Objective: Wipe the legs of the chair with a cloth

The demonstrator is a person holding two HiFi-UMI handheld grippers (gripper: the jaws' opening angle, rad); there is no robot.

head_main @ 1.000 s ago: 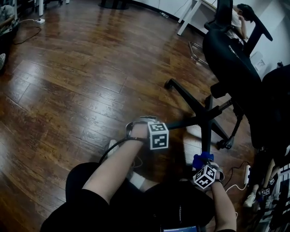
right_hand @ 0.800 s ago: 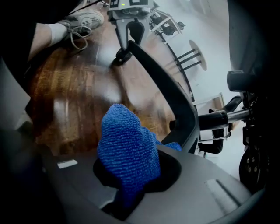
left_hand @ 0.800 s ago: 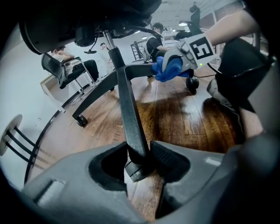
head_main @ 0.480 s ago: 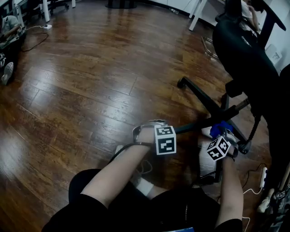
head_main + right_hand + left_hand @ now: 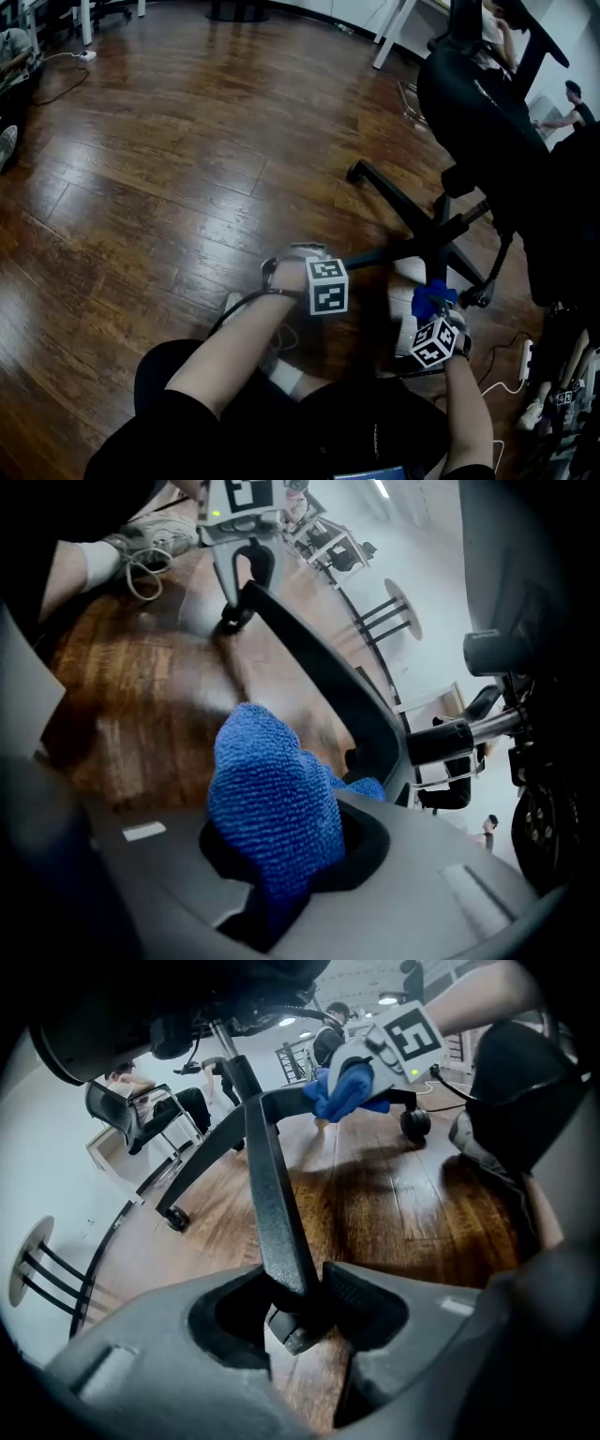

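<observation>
The leg (image 5: 267, 1176) clamped in the left tool (image 5: 300, 1314) (jaws just widened) may be lost once rubbed by the right tool's (image 5: 281, 855) pinched cloth (image 5: 272, 789).

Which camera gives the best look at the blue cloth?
The right gripper view: the cloth fills its middle, close enough to show the weave. The head view shows a small blue patch; the left gripper view, a distant bunch.

no readable text, labels or numbers anywhere
</observation>
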